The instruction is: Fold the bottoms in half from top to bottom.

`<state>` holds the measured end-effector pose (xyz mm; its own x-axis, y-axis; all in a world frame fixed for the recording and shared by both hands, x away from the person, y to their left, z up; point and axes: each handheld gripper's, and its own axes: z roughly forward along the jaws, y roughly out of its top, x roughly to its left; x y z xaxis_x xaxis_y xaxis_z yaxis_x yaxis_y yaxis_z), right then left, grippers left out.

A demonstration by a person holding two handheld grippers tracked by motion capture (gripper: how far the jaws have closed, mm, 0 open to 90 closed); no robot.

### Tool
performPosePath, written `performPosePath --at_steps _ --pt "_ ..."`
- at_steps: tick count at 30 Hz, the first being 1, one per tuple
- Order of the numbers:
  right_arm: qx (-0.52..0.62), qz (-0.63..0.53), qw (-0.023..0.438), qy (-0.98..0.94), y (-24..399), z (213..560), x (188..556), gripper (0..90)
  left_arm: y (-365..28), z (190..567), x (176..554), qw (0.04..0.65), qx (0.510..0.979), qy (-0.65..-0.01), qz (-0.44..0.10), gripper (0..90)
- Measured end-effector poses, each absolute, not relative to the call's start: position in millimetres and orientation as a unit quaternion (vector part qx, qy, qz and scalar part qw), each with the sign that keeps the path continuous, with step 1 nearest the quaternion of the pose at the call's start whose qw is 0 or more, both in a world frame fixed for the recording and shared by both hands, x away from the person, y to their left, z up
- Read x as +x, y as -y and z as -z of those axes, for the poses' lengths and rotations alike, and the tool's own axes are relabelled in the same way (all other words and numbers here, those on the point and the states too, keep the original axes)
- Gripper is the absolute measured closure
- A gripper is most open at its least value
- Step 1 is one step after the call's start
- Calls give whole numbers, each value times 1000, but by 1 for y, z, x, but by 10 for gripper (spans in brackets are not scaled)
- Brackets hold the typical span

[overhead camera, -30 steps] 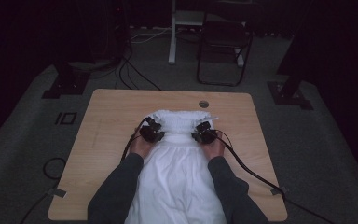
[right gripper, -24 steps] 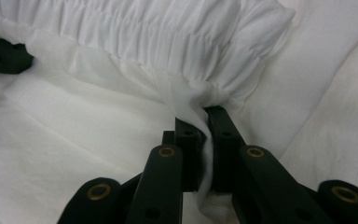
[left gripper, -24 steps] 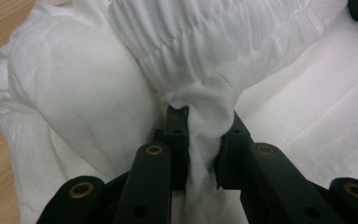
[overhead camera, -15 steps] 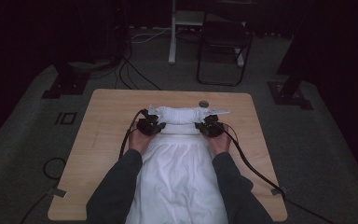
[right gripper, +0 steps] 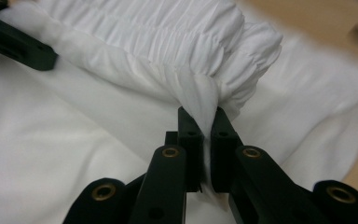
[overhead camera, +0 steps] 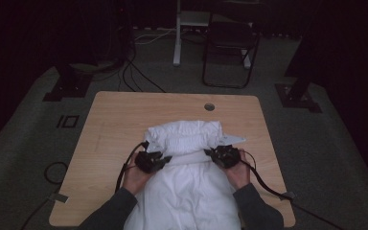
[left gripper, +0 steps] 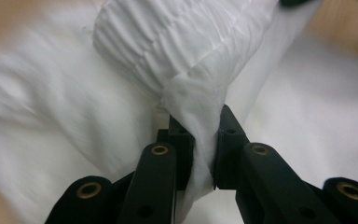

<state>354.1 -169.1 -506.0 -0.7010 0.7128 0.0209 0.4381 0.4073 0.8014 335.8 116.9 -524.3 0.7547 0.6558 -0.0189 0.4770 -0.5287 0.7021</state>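
Near edge, high view: two grey sleeves enter from the bottom, cut off at the forearms. The white garment [overhead camera: 188, 191] runs off the bench's [overhead camera: 110, 124] near edge, so its lower part is out of frame.

Mid bench: left gripper [overhead camera: 165, 158] & right gripper [overhead camera: 210, 152] sit at either end of a folded-over band of the garment, w/ a hand behind each. Both are small and dark here; the jaws are hard to make out from above. A black cable trails from each toward the near corners.

Left gripper view: gripper [left gripper: 205, 140] jaws nearly closed, pinching a twisted bunch of white cloth [left gripper: 186, 70] between the pads. Cloth at left is blurred; a dark shape at the top right is cut off.

Right gripper view: gripper [right gripper: 205, 135] jaws narrow, clamped on a fold of the gathered, ribbed edge [right gripper: 168, 42]. The other gripper's black jaw [right gripper: 18, 44] shows at top left, partly cut by the frame.

Far: a round hole [overhead camera: 209, 107] in the bench near its far edge. Beyond, a folding chair [overhead camera: 230, 43] and floor cables [overhead camera: 134, 72], dim; the background is too dark to read.
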Motion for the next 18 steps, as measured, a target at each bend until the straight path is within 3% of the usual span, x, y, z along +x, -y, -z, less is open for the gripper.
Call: performPosePath --at_steps 3,8,18 --pt "357 -405 138 -830 168 529 345 861 -116 545 332 340 874 -320 -135 804" --pt "373 -387 119 -835 165 553 344 853 -119 549 338 348 872 -318 -130 796" --pt "386 -391 136 -824 158 560 366 855 -119 552 362 356 858 -337 -153 796"
